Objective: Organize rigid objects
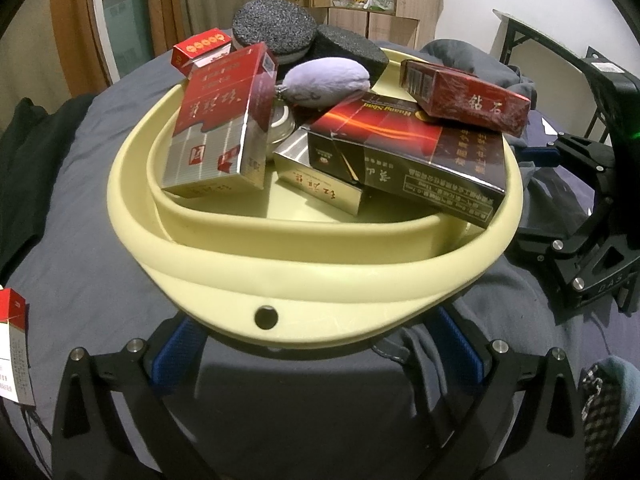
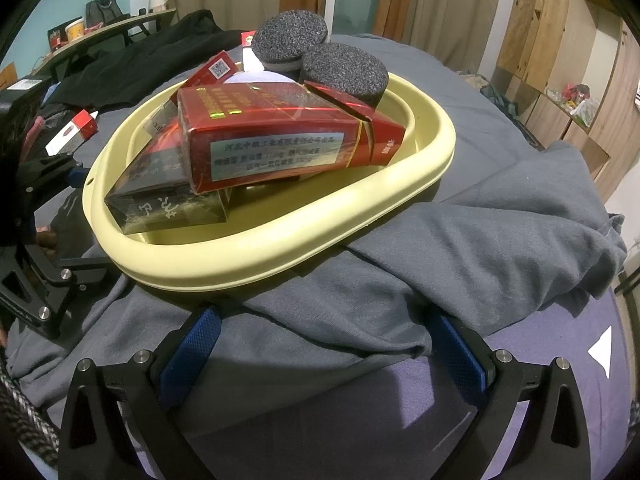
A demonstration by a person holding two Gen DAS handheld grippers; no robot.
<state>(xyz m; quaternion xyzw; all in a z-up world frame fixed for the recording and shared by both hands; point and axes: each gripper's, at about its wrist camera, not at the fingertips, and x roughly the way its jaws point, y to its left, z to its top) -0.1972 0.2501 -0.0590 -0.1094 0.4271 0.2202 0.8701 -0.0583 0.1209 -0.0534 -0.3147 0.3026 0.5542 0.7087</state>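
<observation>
Basin (image 1: 312, 276), cream, on grey bedding (image 1: 80, 240), piled with boxes and pucks. Inside: tall red-and-silver box (image 1: 220, 120) standing at the left, gold box (image 1: 320, 176) lying low in the middle, big black box (image 1: 408, 152) over it and reaching the right rim, dark red box (image 1: 464, 96) tilted on top of that. Lilac pouch (image 1: 324, 82) behind them, metal tin (image 1: 280, 122) under it. Two grey pucks (image 1: 276, 28) at the far rim, one leaning on the other. Small red box (image 1: 202, 50) at the far left rim; whether inside or just outside, cannot tell. One more red-and-white box (image 1: 14, 344) out on the bedding, well apart from the basin.

Left gripper (image 1: 318, 354): fingers spread wide, near rim of the basin just ahead between them, nothing clamped; touching or not, cannot tell.

Right gripper (image 2: 326, 356): fingers likewise wide apart, empty, over a grey garment (image 2: 460, 240) that lies beside the basin and under its edge. Seen from the right wrist, basin near, just beyond the fingertips.
</observation>
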